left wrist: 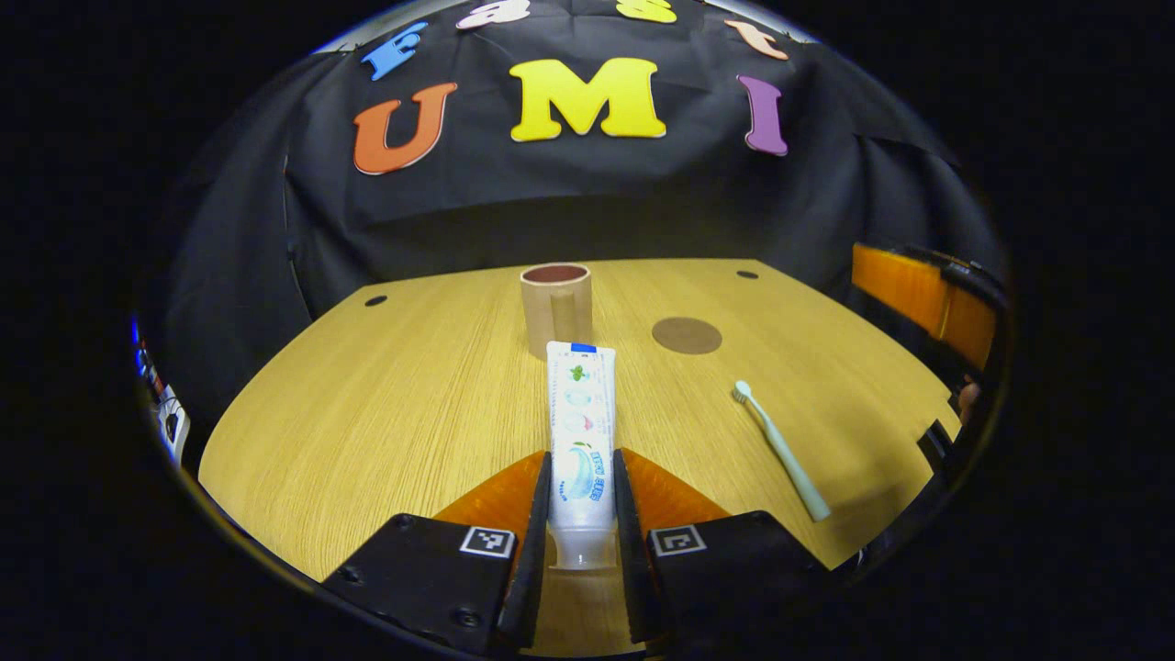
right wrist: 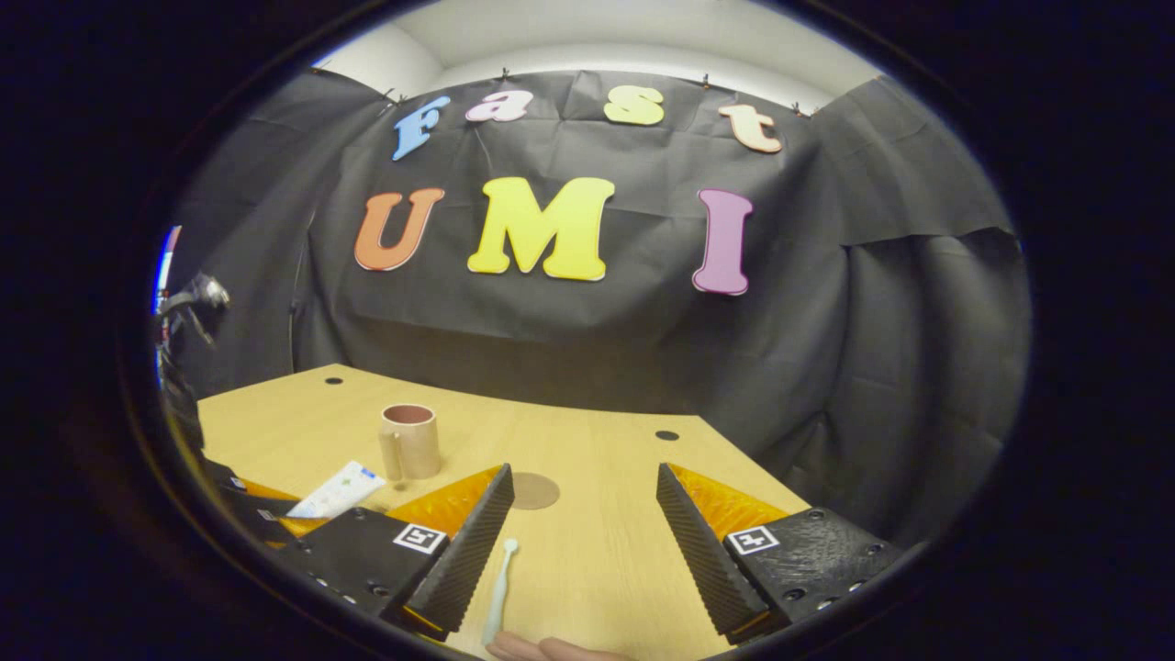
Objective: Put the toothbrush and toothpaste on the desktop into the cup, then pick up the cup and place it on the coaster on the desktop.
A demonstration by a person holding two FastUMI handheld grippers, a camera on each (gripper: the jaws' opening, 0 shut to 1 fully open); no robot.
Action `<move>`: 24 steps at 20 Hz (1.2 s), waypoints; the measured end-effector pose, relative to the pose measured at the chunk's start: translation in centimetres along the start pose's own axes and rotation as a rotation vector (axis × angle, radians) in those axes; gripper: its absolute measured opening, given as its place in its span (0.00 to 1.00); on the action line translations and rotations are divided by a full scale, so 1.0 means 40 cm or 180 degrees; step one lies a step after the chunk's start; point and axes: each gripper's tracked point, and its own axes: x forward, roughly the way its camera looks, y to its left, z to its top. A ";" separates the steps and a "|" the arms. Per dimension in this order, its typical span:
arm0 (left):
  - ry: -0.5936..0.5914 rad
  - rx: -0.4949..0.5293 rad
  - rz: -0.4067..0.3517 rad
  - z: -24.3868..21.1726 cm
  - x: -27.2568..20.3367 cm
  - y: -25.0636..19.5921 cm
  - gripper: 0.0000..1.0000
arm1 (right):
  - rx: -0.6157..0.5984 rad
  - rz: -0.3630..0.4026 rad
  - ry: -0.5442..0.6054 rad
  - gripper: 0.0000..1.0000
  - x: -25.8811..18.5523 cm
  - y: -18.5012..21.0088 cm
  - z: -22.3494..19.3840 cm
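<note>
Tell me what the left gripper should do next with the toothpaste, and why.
Probably lift the toothpaste and carry it forward over the cup. The left gripper has its jaws closed on the tube's cap end, so the grasp looks set. The cup stands upright and open straight ahead. The toothbrush lies on the desktop, and the right gripper hangs open above it.

This is a recording booth, set up like a small test stand, not a real home. Black cloth (right wrist: pixel 872 303) hangs as the wall on all sides behind a light wooden desktop (right wrist: pixel 597 532), and a pale ceiling (right wrist: pixel 643 37) shows above the cloth. The desktop has small round holes (left wrist: pixel 375 300) near its far corners. It carries a few bathroom things: a cup (left wrist: pixel 556 308), toothpaste (left wrist: pixel 580 431) and a toothbrush (left wrist: pixel 782 450).
</note>
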 end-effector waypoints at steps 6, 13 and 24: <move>-0.0731 -0.0168 0.0121 0.089 -0.080 0.021 0.39 | -0.0187 0.0003 0.0559 0.94 0.061 0.038 -0.139; -0.0958 -0.0224 0.0123 0.113 -0.111 0.026 0.39 | 0.0134 0.0292 0.1451 0.92 0.106 0.129 -0.335; -0.0818 -0.0283 0.0101 0.097 -0.099 0.023 0.39 | 0.0380 0.0368 0.1619 0.30 0.126 0.156 -0.385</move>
